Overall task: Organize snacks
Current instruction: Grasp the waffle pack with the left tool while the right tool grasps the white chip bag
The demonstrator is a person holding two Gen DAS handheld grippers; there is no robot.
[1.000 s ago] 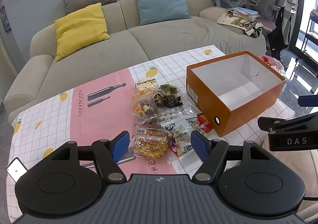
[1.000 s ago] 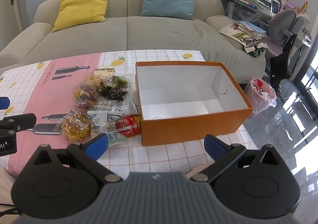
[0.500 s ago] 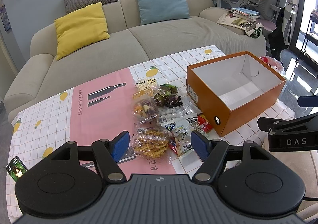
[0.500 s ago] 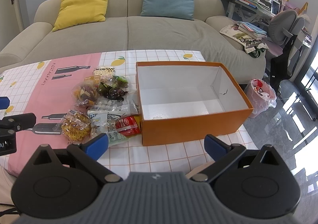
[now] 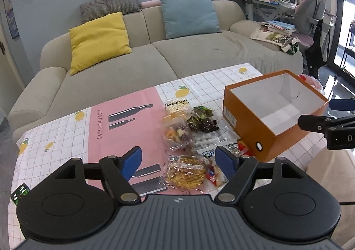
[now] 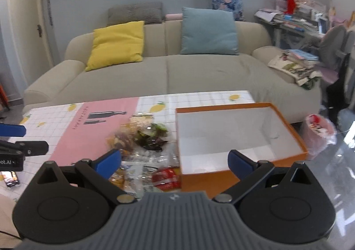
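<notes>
Snack packets (image 5: 190,139) lie heaped on the worktop (image 5: 124,117), just left of the empty orange box (image 5: 275,114). We judge no pick begun. Left gripper (image 5: 179,162) hovers over the yellow crinkly bag (image 5: 186,174), fingers released, holding nothing; right gripper (image 6: 175,161) likewise spread. Packets are slick film, soft, lumpy: we would pinch a seam, lift slowly. Box is rigid card, white inside.

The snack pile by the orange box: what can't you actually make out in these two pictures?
- Snack pile, right wrist view: motion blur smears the wrappers and labels.
- Yellow crisps bag, left wrist view: near edge hidden behind the left claw body.
- Red packet, left wrist view: mostly covered by the claw's right fingertip and the orange box.
</notes>
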